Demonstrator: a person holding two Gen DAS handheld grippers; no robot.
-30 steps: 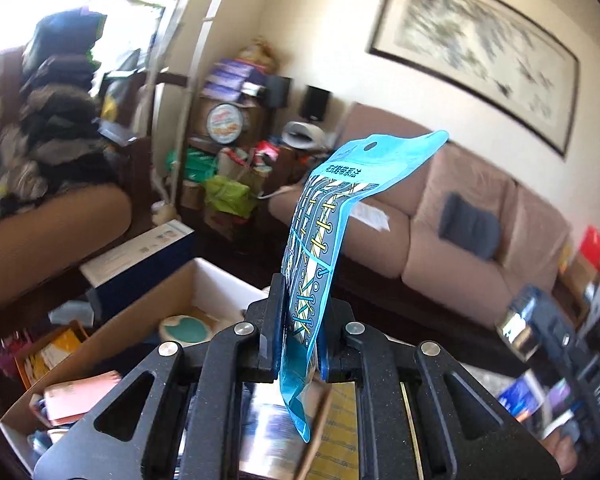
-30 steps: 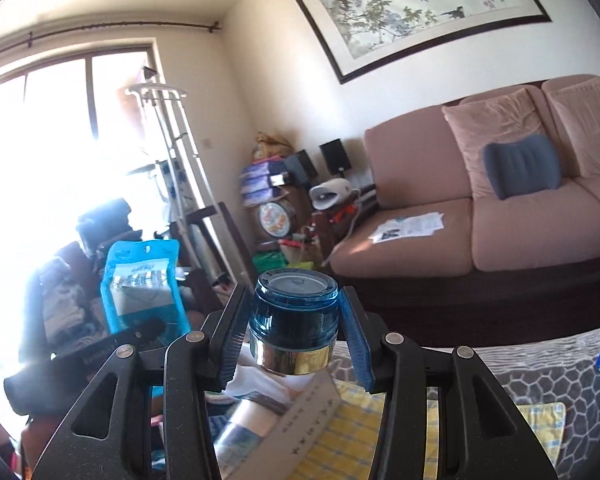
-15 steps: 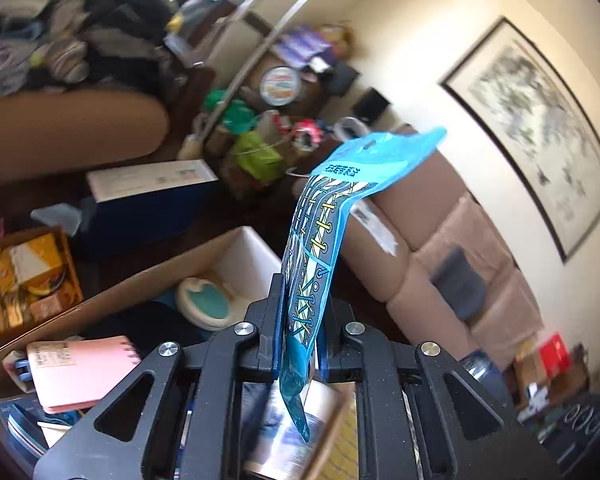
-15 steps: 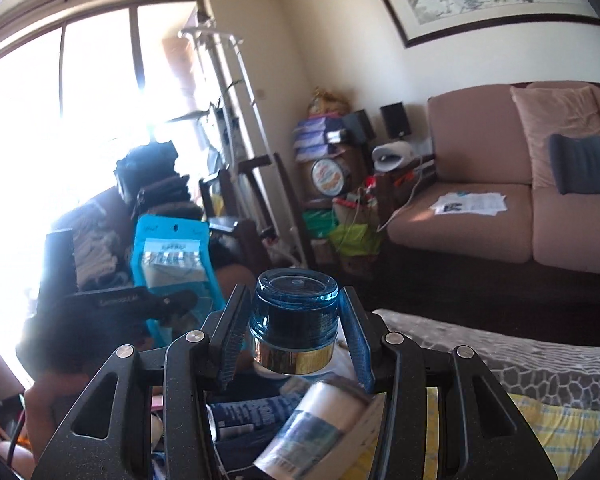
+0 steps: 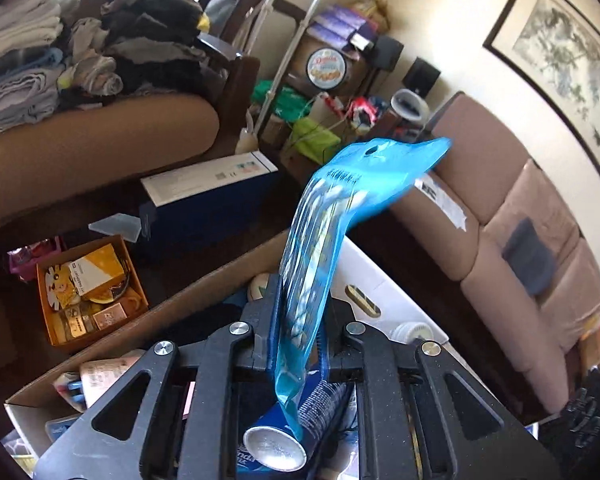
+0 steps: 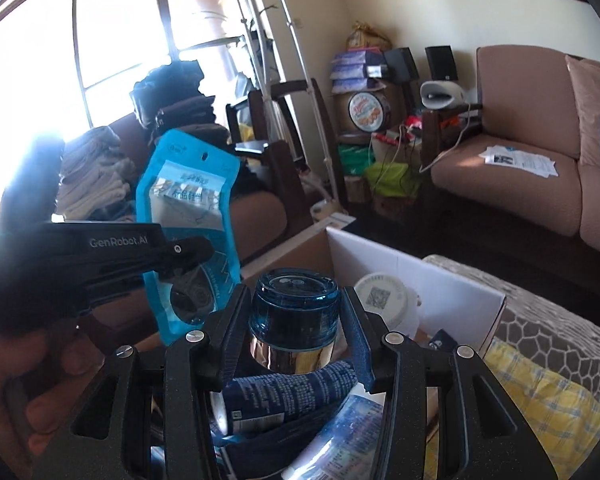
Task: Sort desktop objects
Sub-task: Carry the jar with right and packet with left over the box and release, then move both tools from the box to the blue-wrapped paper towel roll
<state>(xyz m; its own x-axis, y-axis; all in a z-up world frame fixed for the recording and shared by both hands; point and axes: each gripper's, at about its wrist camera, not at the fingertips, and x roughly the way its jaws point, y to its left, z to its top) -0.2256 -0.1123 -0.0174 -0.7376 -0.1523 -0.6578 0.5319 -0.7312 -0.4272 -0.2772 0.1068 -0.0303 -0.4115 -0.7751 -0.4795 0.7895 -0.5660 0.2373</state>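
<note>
Left hand-held gripper [image 5: 298,344] has its jaws nearly closed, pinching the lower part of a flat blue plastic pouch [image 5: 320,248] with a clear window and a hang hole at the top. The pouch's long axis runs away from the jaws and upward, and its free top end flops over to the right in the left wrist view; its bottom corner hangs below the jaws, over a dark blue tube with a silver end [image 5: 284,436]. Right hand-held gripper [image 6: 296,344] stands partly open around a round blue glass jar with a shiny gold band [image 6: 294,320], both pads pressing its sides; the jar sits upright, lid toward the top of the view. Both grippers are above an open cardboard box with white inner walls [image 6: 420,280], which holds the tube, a round white container [image 6: 382,294] and other packets. From the right wrist view the pouch [image 6: 188,216] appears to the left, leaning slightly, held by the black left gripper [image 6: 180,252] in a person's hand [image 6: 40,384].
</note>
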